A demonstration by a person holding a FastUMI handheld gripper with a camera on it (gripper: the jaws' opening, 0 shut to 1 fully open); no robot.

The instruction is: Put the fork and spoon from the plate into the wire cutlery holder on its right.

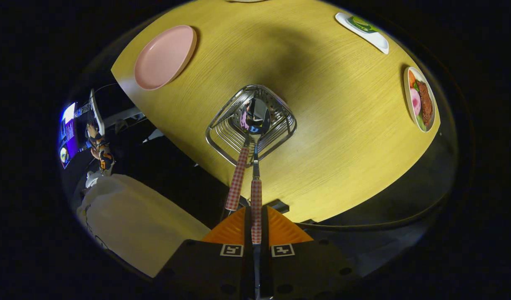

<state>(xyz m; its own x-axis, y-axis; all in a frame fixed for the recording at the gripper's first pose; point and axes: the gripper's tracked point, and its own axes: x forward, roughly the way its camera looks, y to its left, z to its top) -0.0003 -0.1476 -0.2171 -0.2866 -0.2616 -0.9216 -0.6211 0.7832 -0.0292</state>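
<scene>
Gripper (256, 227) fingers are closed narrowly on the checked handle of the spoon (256, 166), pressing it from both sides. Beyond the fingertips, the spoon's bowl sits inside the wire cutlery holder (280, 133), which stands on the round wooden table (343, 137). Just beside the spoon, the fork (237, 179) leans with its head in the holder and its checked handle reaching back toward the fingers. Farther beyond and to the left lies the pink plate (164, 56), bare. Two dishes of food (422, 100) sit well apart to the right.
</scene>
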